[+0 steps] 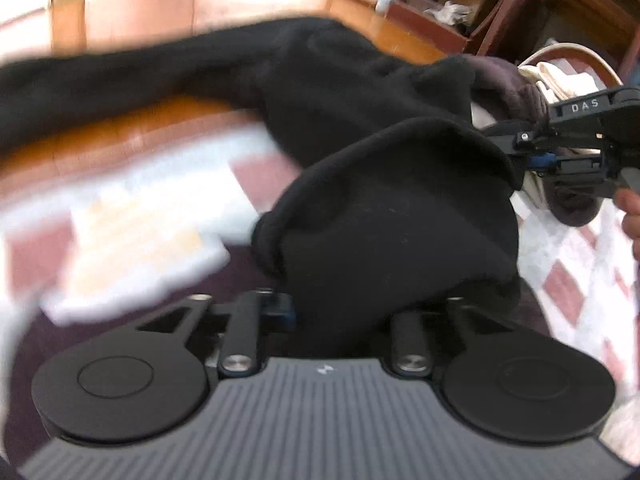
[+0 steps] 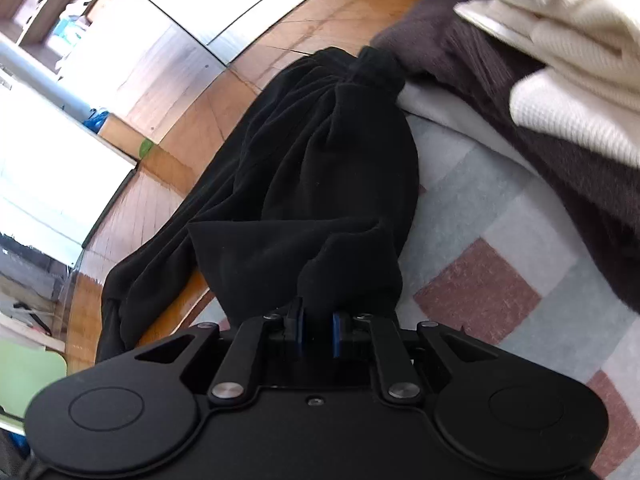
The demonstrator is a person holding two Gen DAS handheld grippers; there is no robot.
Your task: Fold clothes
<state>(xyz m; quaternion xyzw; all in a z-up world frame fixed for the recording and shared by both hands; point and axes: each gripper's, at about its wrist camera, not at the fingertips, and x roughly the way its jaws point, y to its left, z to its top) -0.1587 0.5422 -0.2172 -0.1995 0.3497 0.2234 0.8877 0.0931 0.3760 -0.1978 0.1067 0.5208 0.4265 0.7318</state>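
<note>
My left tool and right tool are both clamped on the black garment, which is soft and limp, hanging over the checkered blanket, so I hold its edge.

We see matt black fleecy cloth, glossy wooden floor, ribbed cream fabric and a flat-woven checked rug.

Black garment: soft, bunched, draped from checked cloth edge over wooden floor.
</note>
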